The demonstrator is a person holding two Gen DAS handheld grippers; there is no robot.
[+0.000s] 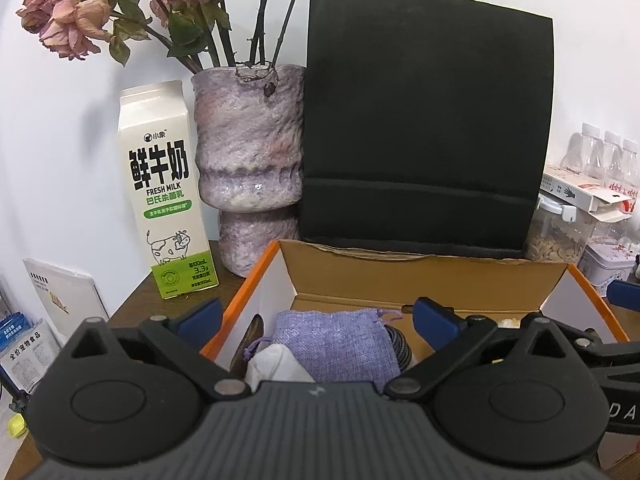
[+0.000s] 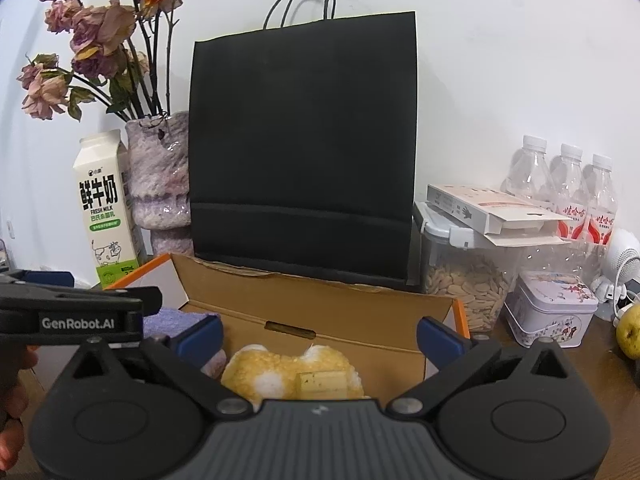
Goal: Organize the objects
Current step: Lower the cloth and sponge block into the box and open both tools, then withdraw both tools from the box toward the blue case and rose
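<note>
An open cardboard box [image 1: 432,276] with orange outer walls stands in front of me on the wooden table. In the left wrist view a purple fabric pouch [image 1: 340,344] lies inside it, beside a white cloth bag [image 1: 276,364] and a striped cord [image 1: 400,348]. My left gripper [image 1: 318,318] is open above the pouch, its blue pads [image 1: 202,314] wide apart and touching nothing. In the right wrist view a fluffy yellow-and-white item [image 2: 276,372] lies in the box [image 2: 320,300]. My right gripper [image 2: 320,338] stands open over it, holding nothing. The left gripper's body [image 2: 80,312] shows at the left.
Behind the box a tall black paper bag [image 2: 304,152] leans on the wall. A purple vase [image 1: 248,160] with dried roses and a milk carton [image 1: 164,192] stand left. At right are a seed jar [image 2: 464,280], a tin [image 2: 548,308], water bottles [image 2: 568,188] and a pear [image 2: 630,332].
</note>
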